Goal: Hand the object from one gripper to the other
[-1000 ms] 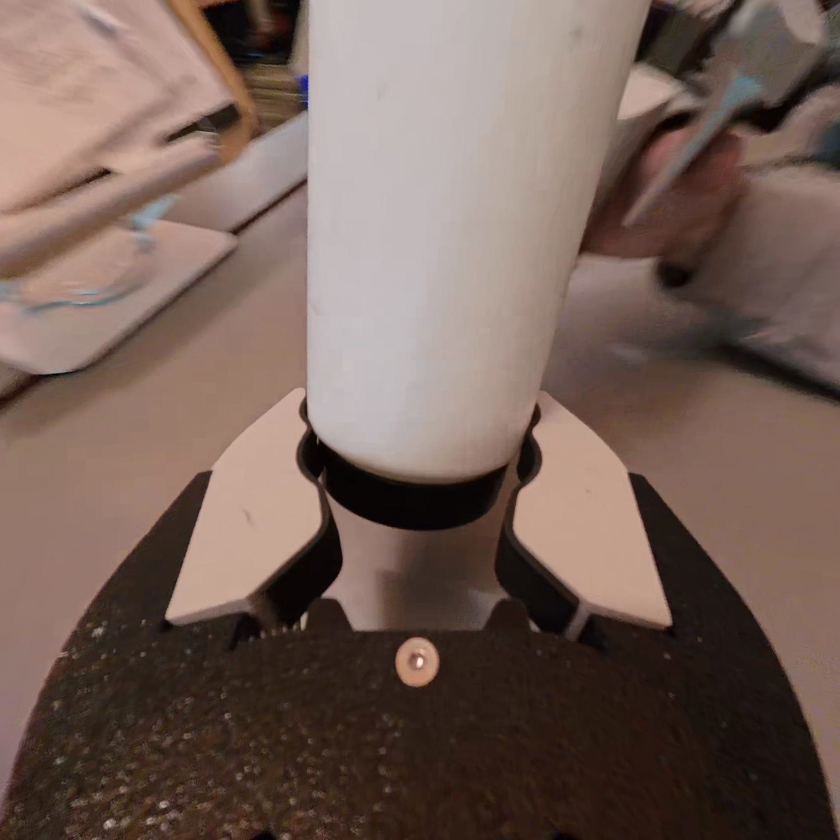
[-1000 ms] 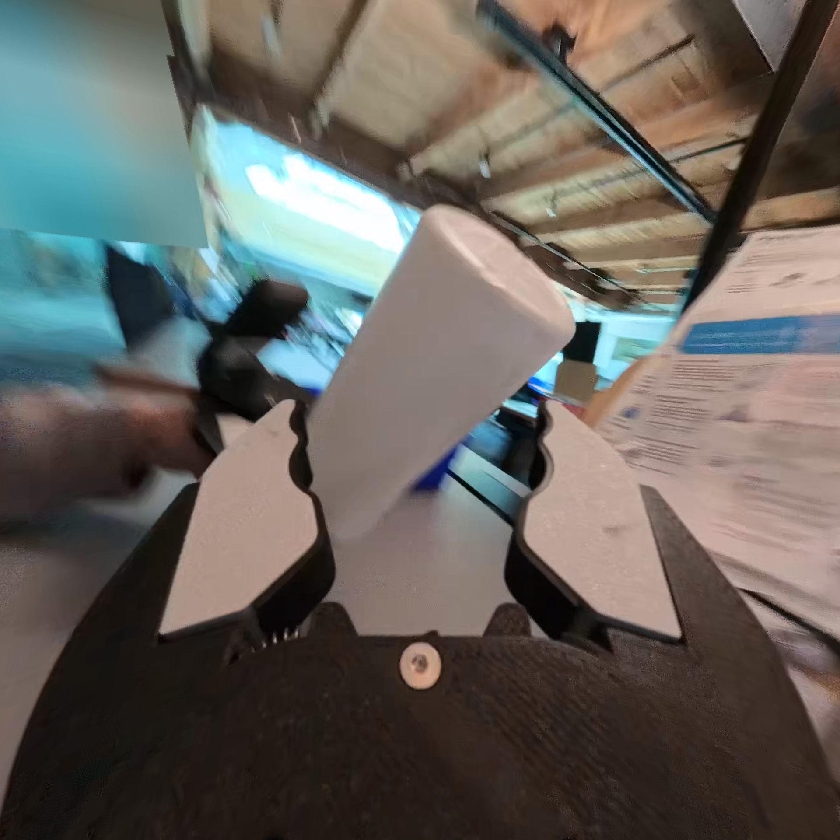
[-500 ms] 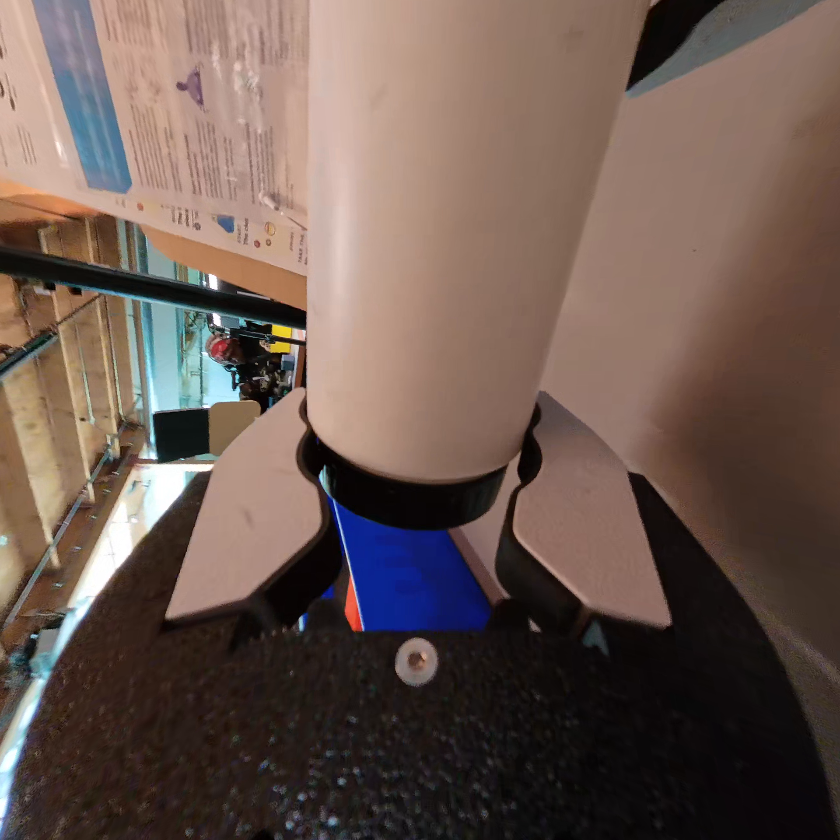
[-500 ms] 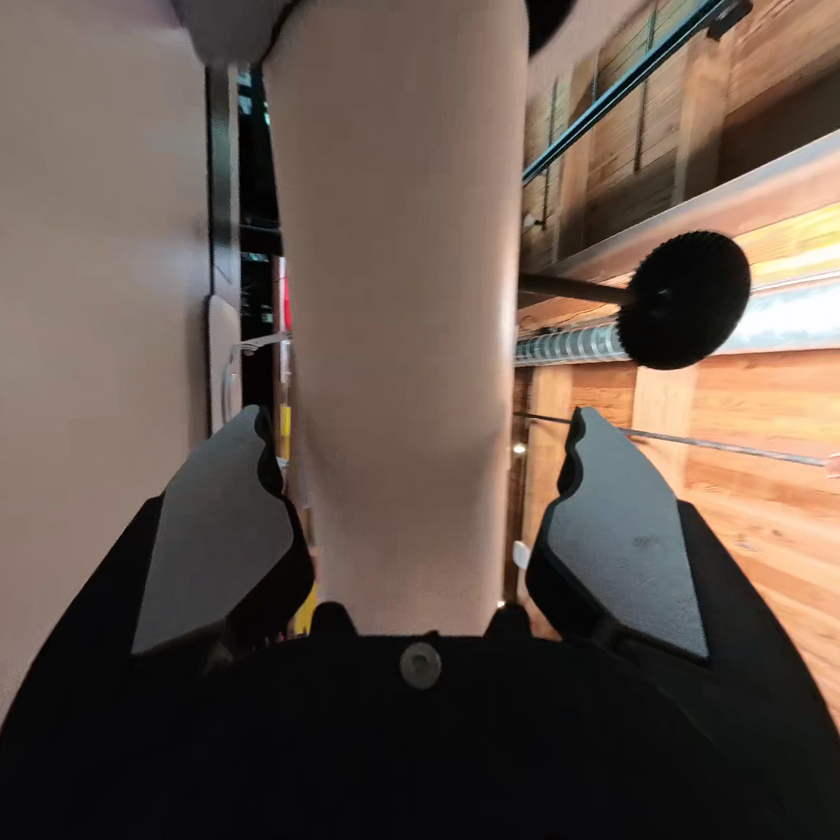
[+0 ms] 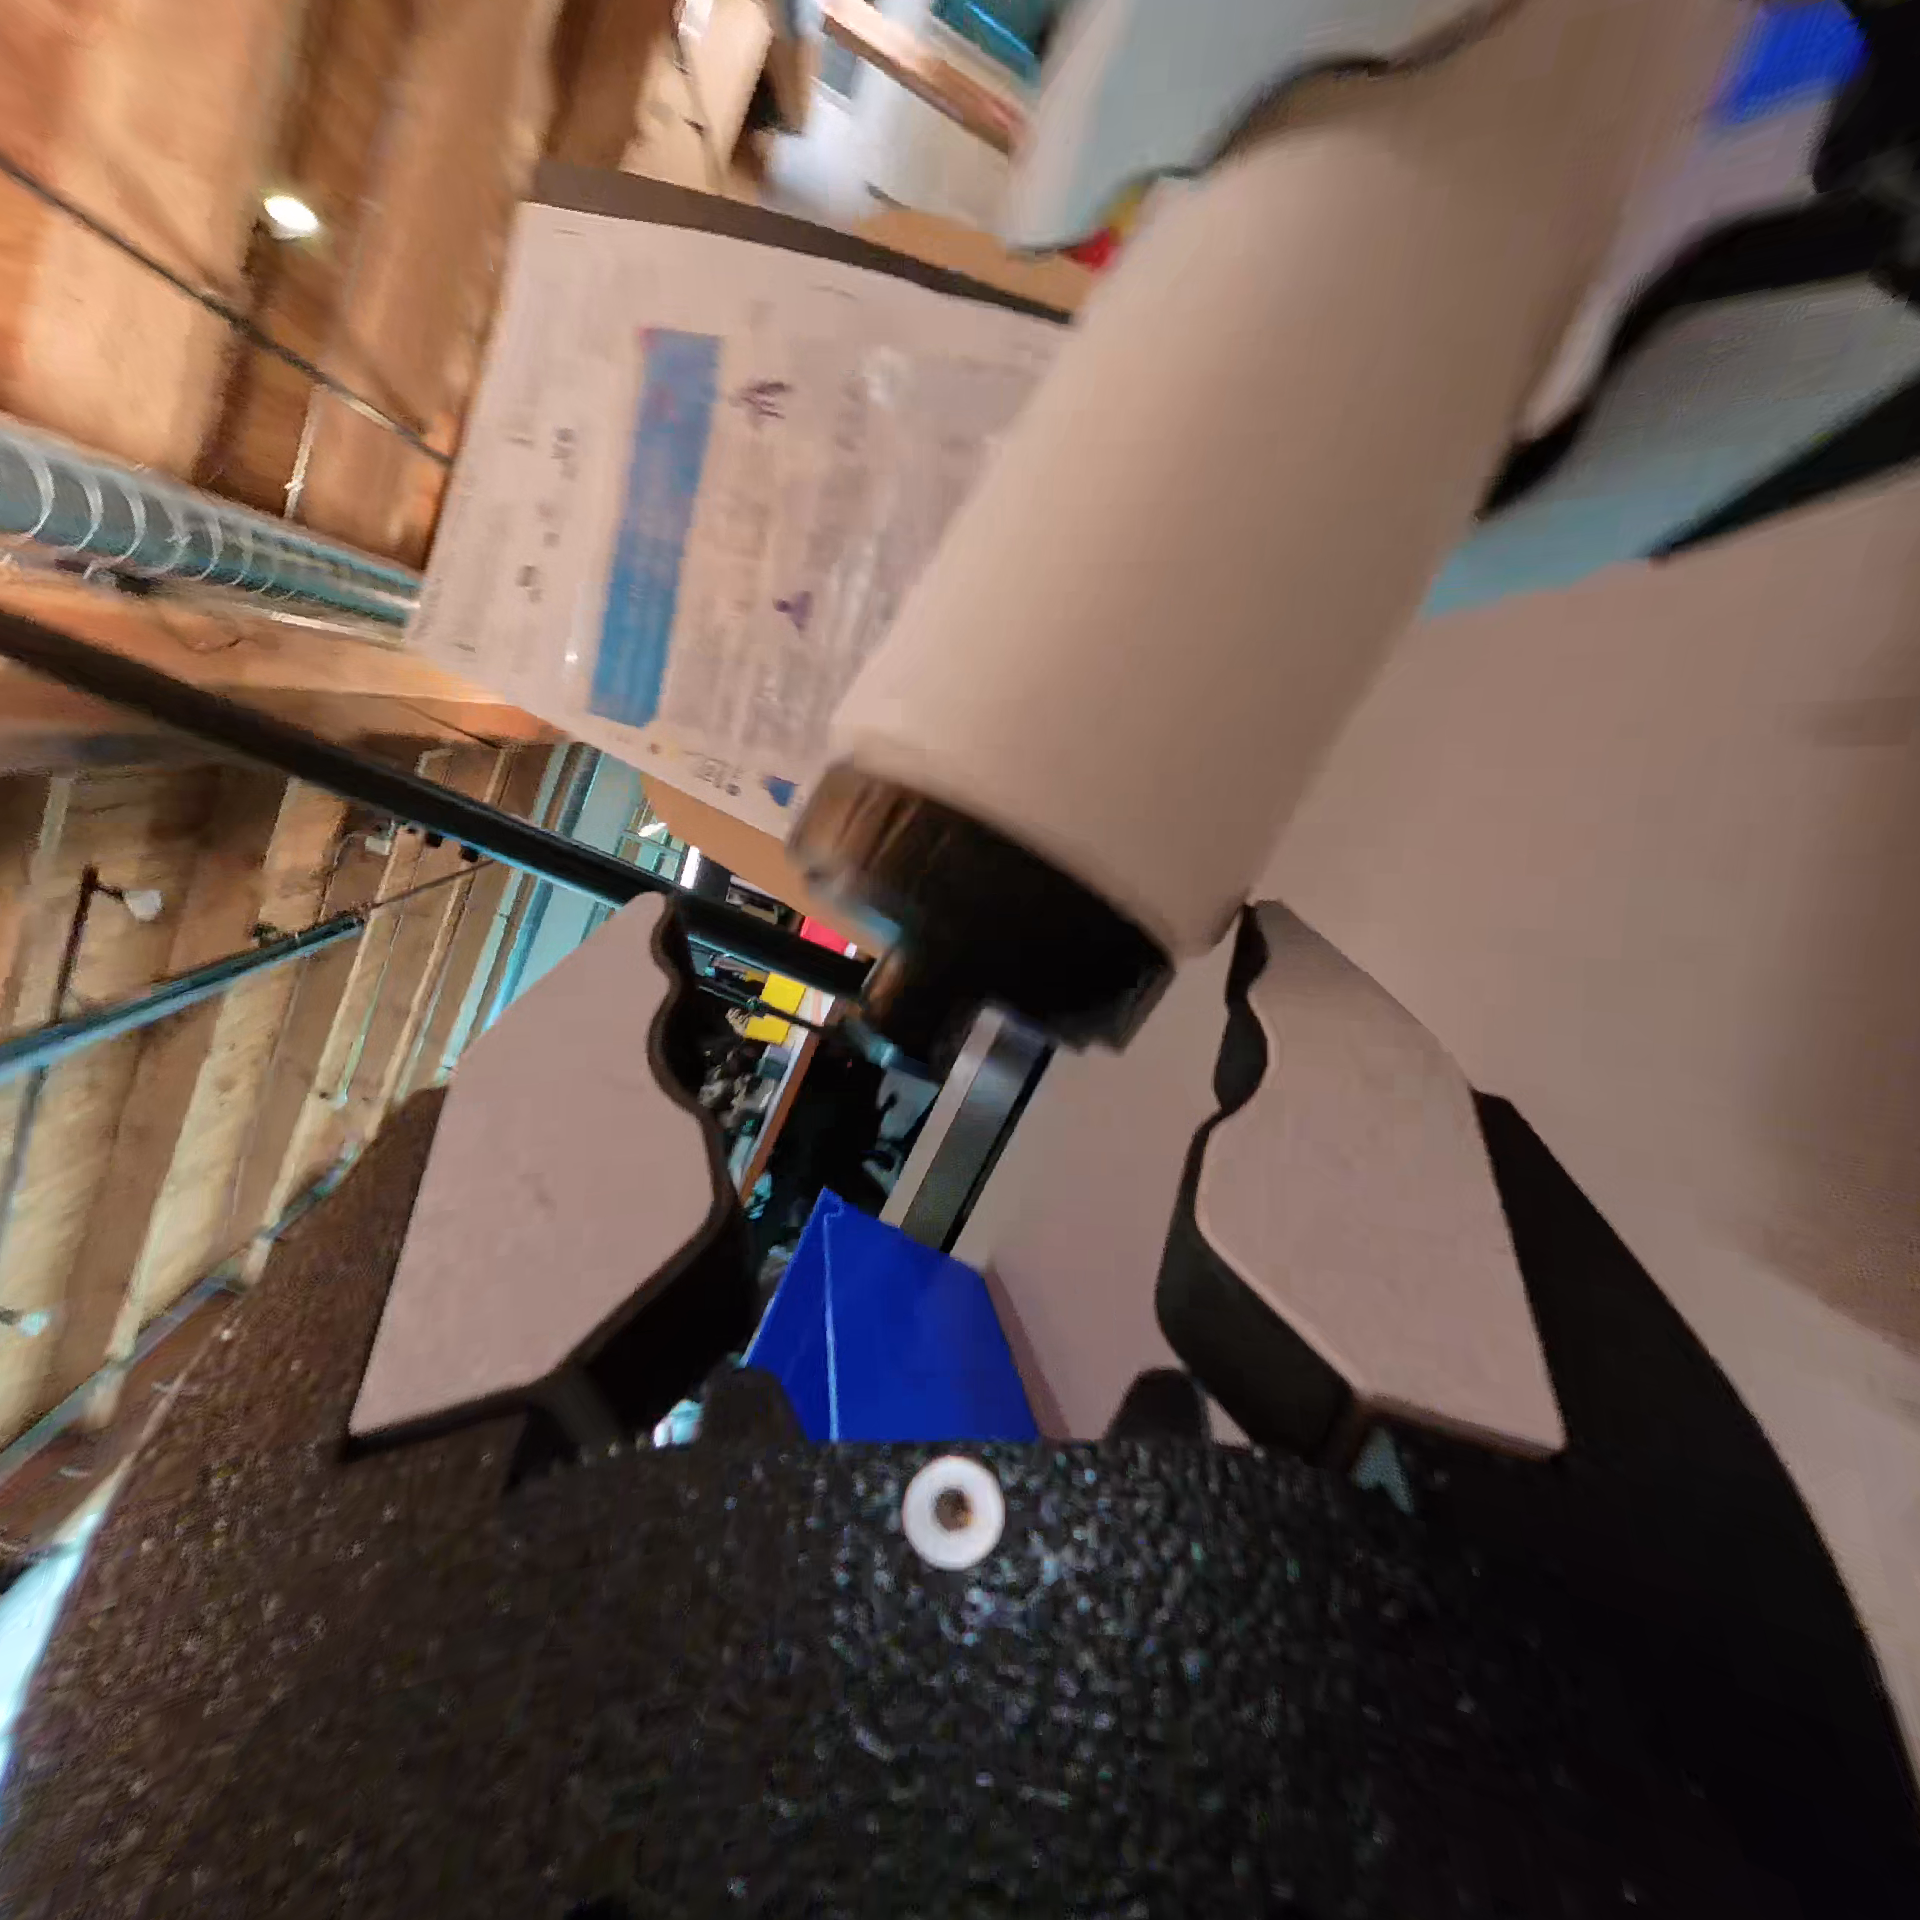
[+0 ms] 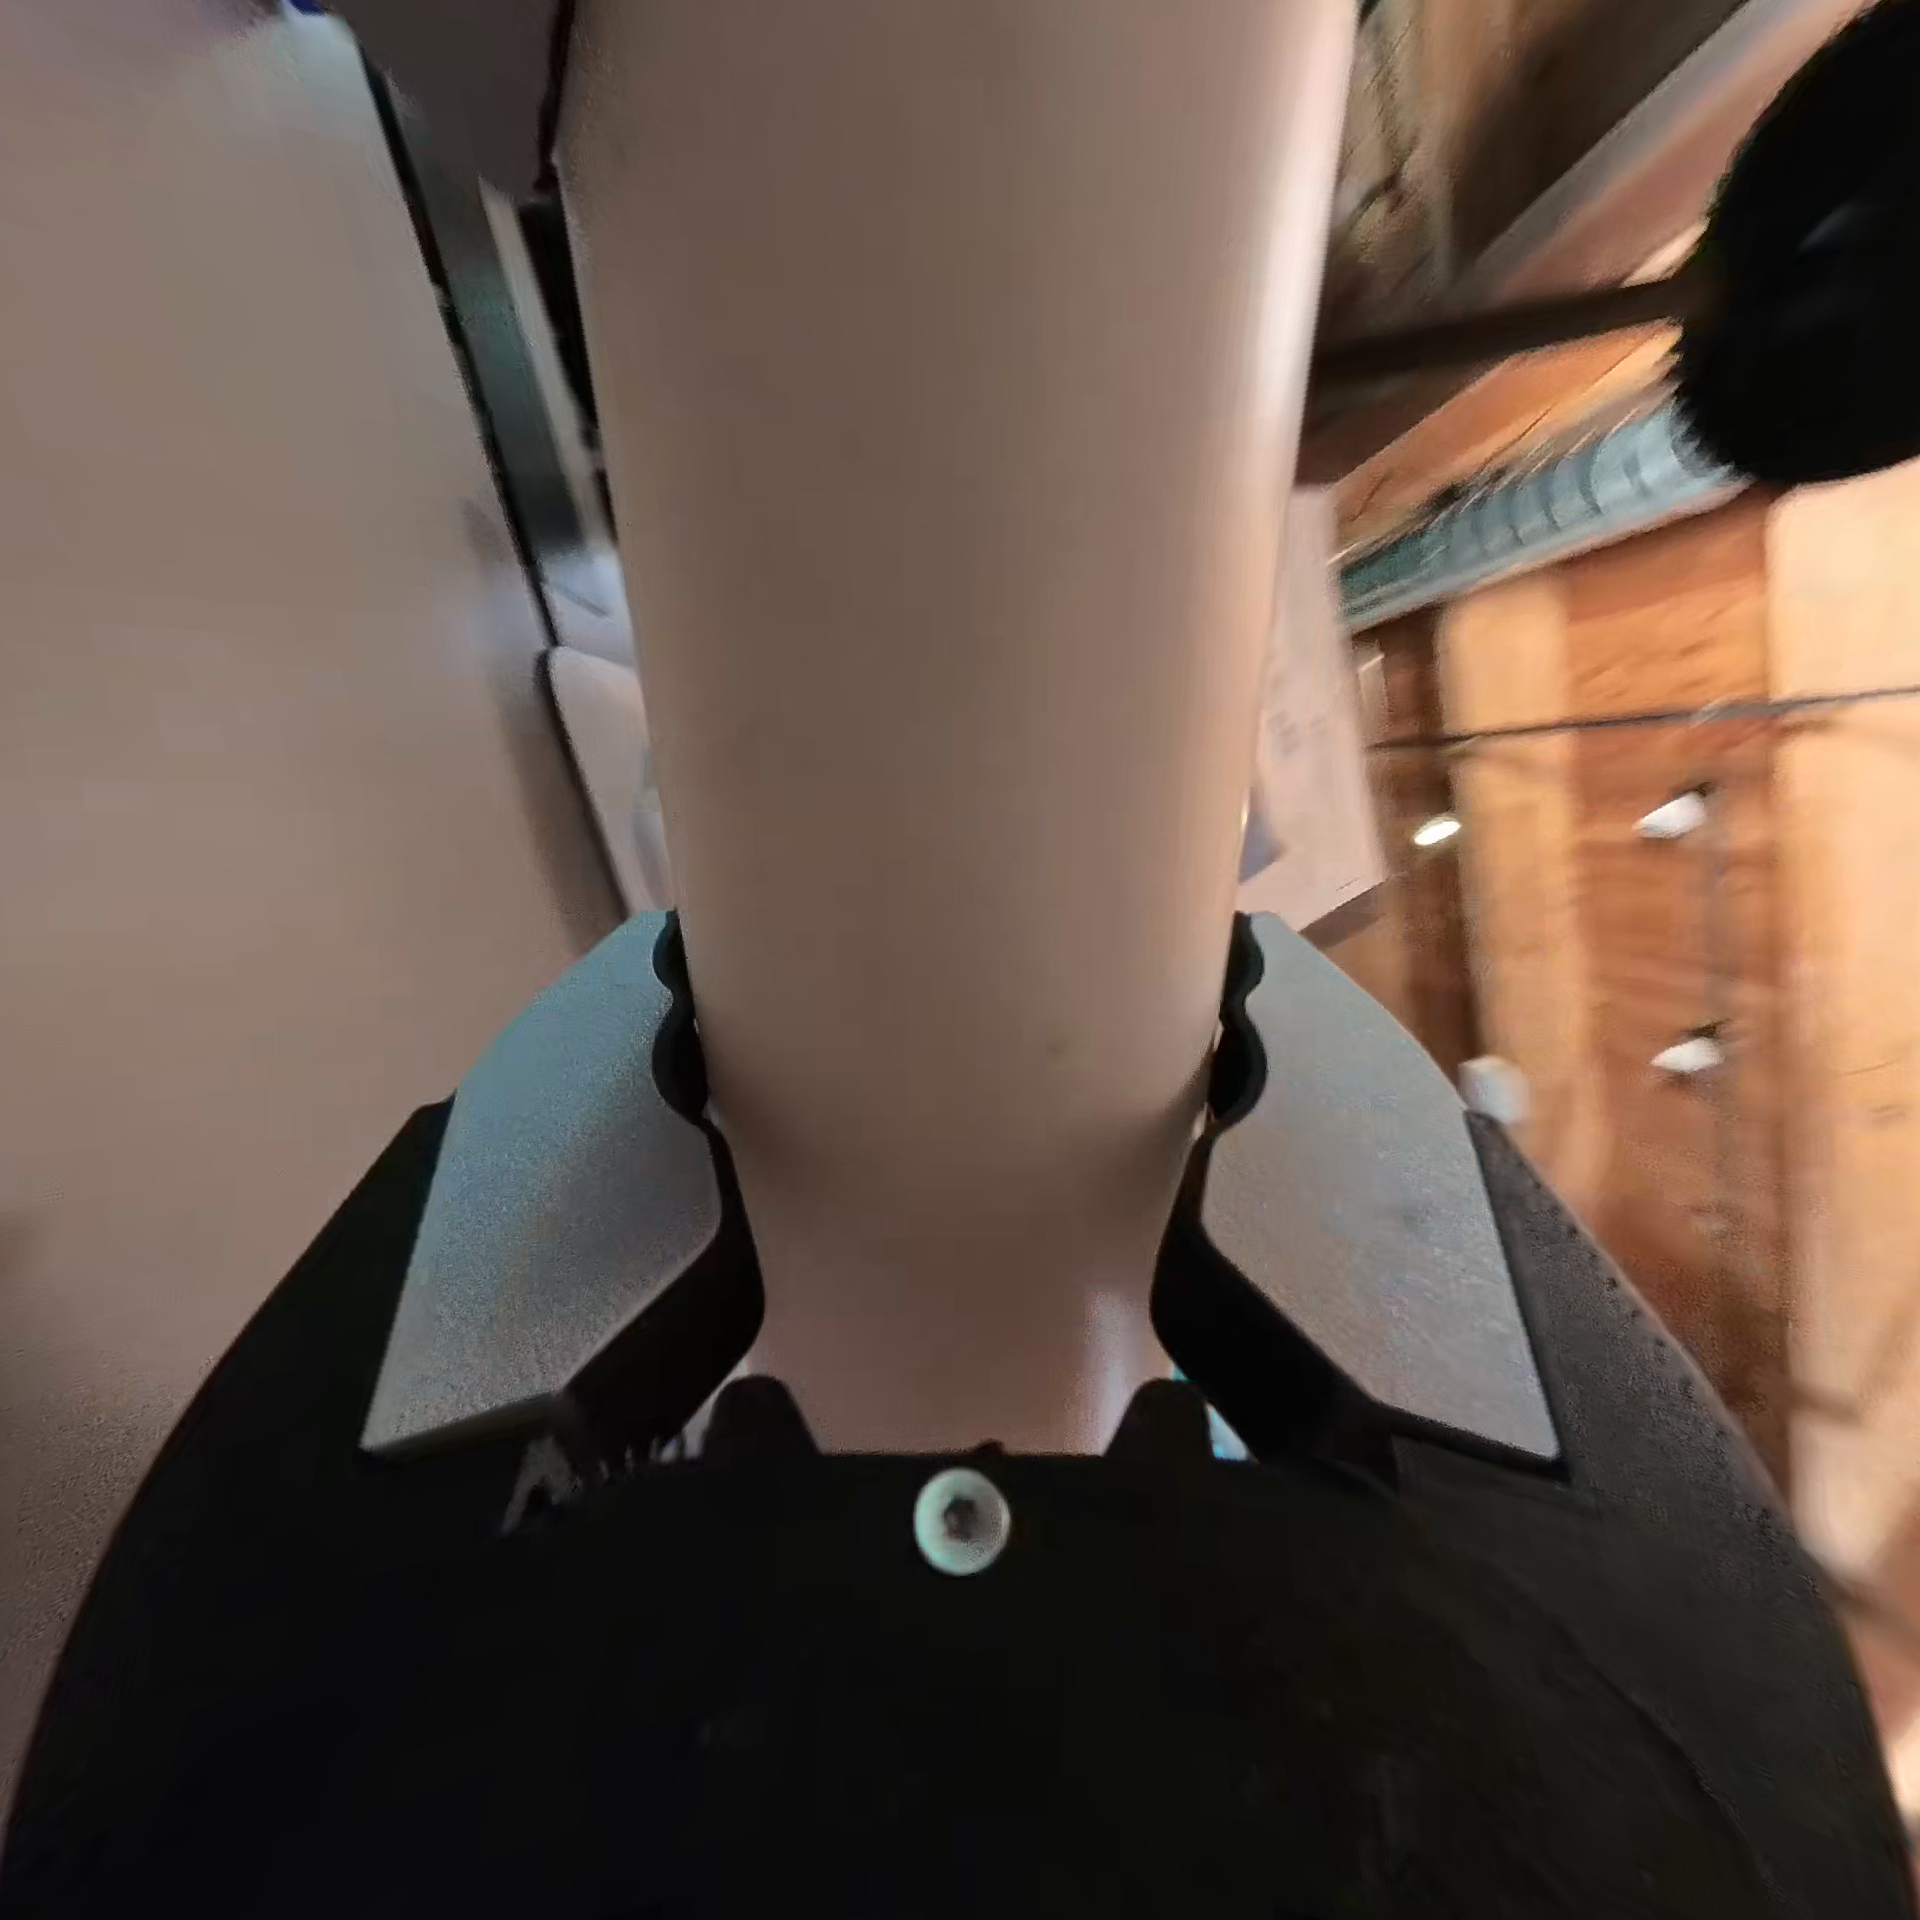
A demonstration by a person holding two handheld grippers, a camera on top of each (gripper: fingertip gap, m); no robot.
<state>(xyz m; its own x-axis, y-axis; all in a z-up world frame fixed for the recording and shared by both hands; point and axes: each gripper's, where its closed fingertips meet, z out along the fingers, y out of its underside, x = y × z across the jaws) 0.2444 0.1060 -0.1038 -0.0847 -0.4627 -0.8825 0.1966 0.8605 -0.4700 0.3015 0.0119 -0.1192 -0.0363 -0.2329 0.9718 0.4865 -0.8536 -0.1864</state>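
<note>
A white cylinder bottle with a black cap end (image 5: 1174,582) slants up to the right in the left wrist view, its black cap just beyond my left gripper's tips. My left gripper (image 5: 956,997) is open and the bottle is outside its fingers, near the right fingertip (image 5: 1262,966). In the right wrist view the same bottle (image 6: 956,644) runs up the middle and my right gripper (image 6: 958,997) is shut on it, both fingers pressed against its sides. The other gripper's pale fingers (image 5: 1122,114) clasp the bottle's far end in the left wrist view.
A paper poster on a board (image 5: 717,488) and wooden walls (image 5: 187,239) lie behind. A blue bin (image 5: 894,1340) shows between my left fingers. A pale table surface (image 5: 1621,831) fills the right. A black knob (image 6: 1829,249) and wooden planks (image 6: 1621,831) show at right.
My left gripper opened and drew off the bottle's black cap end, and the view tilted. My right gripper closed on the bottle, which it only straddled before.
</note>
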